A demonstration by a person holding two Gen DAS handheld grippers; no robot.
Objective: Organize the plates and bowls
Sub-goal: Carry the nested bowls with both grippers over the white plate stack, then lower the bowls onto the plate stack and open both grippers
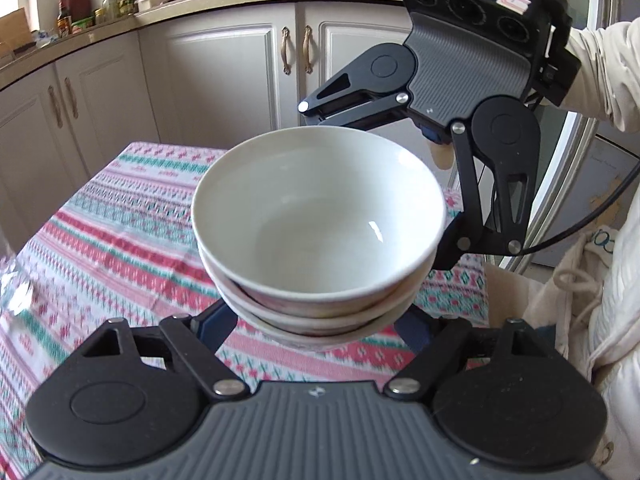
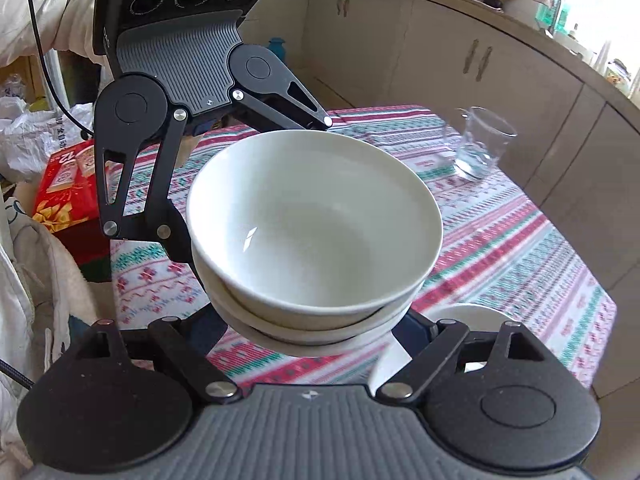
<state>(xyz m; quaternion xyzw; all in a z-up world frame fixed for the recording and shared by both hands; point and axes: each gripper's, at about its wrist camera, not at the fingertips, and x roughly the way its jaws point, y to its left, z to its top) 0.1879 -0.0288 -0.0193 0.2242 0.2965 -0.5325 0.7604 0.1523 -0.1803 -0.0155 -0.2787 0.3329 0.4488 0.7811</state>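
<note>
— Where is the stack of bowls right now?

— Up in the air above the desk, clear of the striped cloth. Three white bowls sit nested, the top one empty and a little tilted.

— And the tongs?

— Both pairs hold the stack, from opposite sides. The left tongs come at the stack from its near side in the left wrist view, their blue fingers spread wide against the lowest bowls. The right tongs do the same from the opposite side, also spread wide around the stack's base. Each pair appears beyond the stack in the other's view.

— Anything else near the stack?

— A clear glass stands on the desk well beyond the stack, to its right in the right wrist view. A white dish lies on the cloth just below the stack. A red box sits off the desk's edge, left of the stack.
</note>
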